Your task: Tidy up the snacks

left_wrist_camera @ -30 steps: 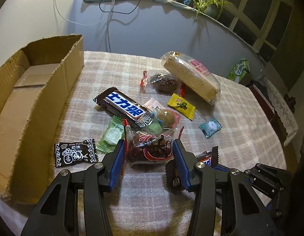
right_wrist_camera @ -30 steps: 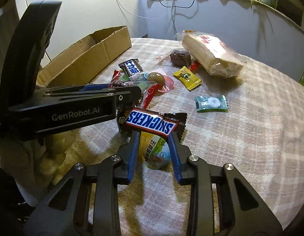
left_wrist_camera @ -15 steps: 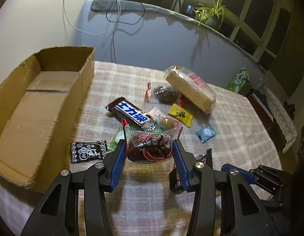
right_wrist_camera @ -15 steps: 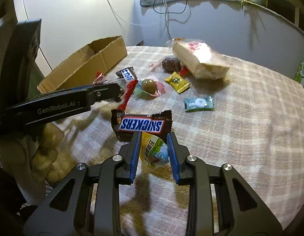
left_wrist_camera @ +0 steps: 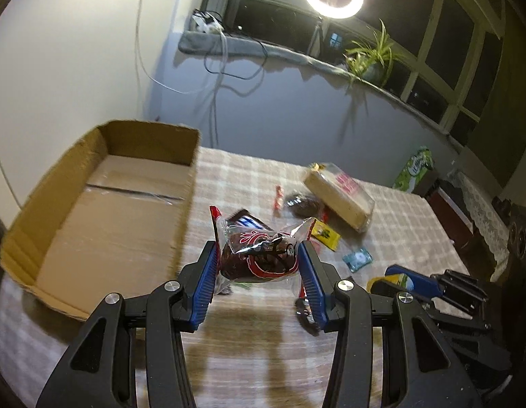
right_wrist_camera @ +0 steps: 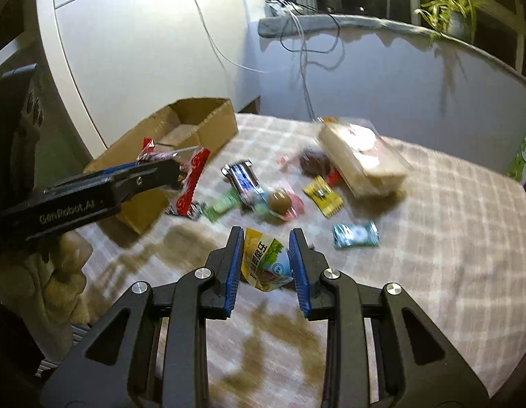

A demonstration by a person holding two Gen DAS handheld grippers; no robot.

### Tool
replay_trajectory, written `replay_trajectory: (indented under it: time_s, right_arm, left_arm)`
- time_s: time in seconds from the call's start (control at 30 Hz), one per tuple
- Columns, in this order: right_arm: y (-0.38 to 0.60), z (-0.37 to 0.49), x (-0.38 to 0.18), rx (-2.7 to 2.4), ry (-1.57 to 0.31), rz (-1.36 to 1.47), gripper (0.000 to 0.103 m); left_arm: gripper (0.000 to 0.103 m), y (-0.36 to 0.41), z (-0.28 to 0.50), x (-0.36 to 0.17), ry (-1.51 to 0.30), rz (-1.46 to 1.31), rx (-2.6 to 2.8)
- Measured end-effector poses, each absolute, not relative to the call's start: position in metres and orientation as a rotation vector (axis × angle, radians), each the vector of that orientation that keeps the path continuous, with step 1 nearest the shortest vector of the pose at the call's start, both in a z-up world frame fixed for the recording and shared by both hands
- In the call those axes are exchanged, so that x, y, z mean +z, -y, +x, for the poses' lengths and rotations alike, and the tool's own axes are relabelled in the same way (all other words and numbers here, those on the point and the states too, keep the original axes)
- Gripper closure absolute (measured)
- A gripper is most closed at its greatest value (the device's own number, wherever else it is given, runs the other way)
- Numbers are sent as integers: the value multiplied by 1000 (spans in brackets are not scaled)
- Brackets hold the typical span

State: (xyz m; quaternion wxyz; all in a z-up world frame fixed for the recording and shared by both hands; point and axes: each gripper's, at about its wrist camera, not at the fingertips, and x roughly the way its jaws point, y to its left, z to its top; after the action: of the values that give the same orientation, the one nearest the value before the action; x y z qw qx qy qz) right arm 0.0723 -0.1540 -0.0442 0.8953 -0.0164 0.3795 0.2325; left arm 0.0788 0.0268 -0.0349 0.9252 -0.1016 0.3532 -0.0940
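Snacks in hand, two. Our left gripper (left_wrist_camera: 257, 265) has its blue pads clamped on a clear-wrapped dark brown cake with red print (left_wrist_camera: 259, 260), held above the checked tablecloth (left_wrist_camera: 256, 357) beside the open brown cardboard box (left_wrist_camera: 92, 204). Our right gripper (right_wrist_camera: 266, 260) is clamped on a yellow-and-green foil pouch (right_wrist_camera: 264, 261). Loose on the cloth we count a wrapped loaf cake (right_wrist_camera: 361, 161), a yellow sachet (right_wrist_camera: 322, 195) and a teal candy (right_wrist_camera: 355, 235).
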Motion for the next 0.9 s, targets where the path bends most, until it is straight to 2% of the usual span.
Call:
replay_trajectory:
  time_s: [0.5, 0.9]
  right_arm:
    - [54, 112, -25, 645, -746, -100, 74]
    - [-15, 136, -41, 726, -778, -150, 74]
  left_arm:
    - [57, -98, 73, -28, -699, -260, -57]
    - [57, -140, 71, -40, -720, -289, 24]
